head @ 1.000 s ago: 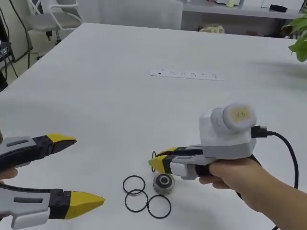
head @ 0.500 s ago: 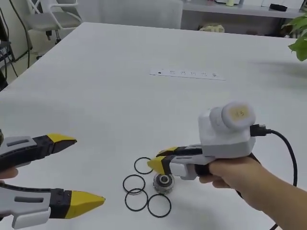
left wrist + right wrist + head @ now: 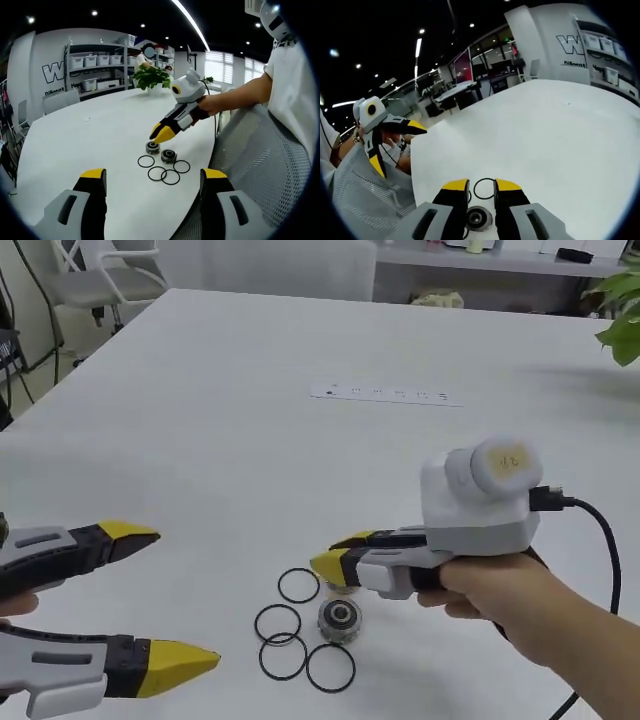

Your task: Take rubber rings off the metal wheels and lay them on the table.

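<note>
Left gripper (image 3: 168, 595): nearest; jaws spread wide, empty, held clear of the work.
Rubber rings (image 3: 281, 640): four thin black hoops, flat on the smooth white counter (image 3: 250, 440).
Metal wheels (image 3: 341, 617): small shiny discs beside the rings.
Right gripper (image 3: 328, 558): jaws slightly parted, empty, poised over the wheels, probably for another ring.

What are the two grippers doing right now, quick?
Left gripper: wide open, empty.
Right gripper: open a little, holding nothing.
</note>
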`<state>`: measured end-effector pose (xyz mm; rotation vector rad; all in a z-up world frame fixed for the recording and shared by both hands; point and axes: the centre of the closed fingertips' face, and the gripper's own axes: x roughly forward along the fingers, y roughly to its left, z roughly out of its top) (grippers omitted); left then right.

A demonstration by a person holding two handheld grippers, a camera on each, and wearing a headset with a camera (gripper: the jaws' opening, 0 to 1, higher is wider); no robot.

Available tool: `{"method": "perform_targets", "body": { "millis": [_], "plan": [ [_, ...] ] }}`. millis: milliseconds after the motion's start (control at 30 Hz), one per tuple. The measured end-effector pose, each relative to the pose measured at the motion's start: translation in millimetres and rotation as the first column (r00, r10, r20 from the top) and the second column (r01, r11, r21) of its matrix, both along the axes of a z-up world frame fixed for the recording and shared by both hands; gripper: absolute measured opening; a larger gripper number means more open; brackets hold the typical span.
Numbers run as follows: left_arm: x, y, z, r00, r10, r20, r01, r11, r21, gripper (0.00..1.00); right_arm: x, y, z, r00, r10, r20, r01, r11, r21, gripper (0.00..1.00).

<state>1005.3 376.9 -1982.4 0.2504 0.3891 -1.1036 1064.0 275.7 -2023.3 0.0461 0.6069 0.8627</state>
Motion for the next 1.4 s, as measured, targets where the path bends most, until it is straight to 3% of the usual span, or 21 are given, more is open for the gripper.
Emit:
{"method": "perform_targets", "body": {
  "millis": [800, 933, 1133, 1267, 1367, 1400],
  "plan": [
    [-4.1, -2.5, 1.2, 1.0, -0.027, 0.005, 0.027, 1.0, 0.009, 0.75, 8.2, -16.6, 41.3, 0.993, -0.032, 0.117, 0.029, 0.999, 0.032, 0.2],
    [-4.7, -2.6, 1.5, 0.999, -0.033, 0.005, 0.033, 0.999, 0.007, 0.75, 6.0, -18.1, 45.0, 0.987, 0.004, 0.163, -0.001, 1.0, -0.018, 0.24],
    [-6.3, -2.8, -0.3, 0.999, -0.041, -0.001, 0.041, 0.999, 0.005, 0.76, -2.2, -19.1, 49.8, 0.979, 0.052, 0.196, -0.04, 0.997, -0.065, 0.28],
    [-7.3, -3.6, -2.7, 0.999, -0.047, -0.007, 0.048, 0.999, 0.004, 0.76, -13.0, -19.1, 47.7, 0.971, 0.115, 0.21, -0.092, 0.989, -0.114, 0.34],
    [-7.9, -3.6, -6.0, 0.999, -0.049, -0.015, 0.05, 0.999, 0.009, 0.76, -23.1, -20.5, 38.3, 0.96, 0.192, 0.203, -0.155, 0.971, -0.185, 0.36],
    [-8.1, -3.6, -6.5, 0.999, -0.05, -0.016, 0.05, 0.999, 0.01, 0.76, -25.1, -20.1, 37.4, 0.959, 0.197, 0.201, -0.161, 0.969, -0.186, 0.38]
  ]
}}
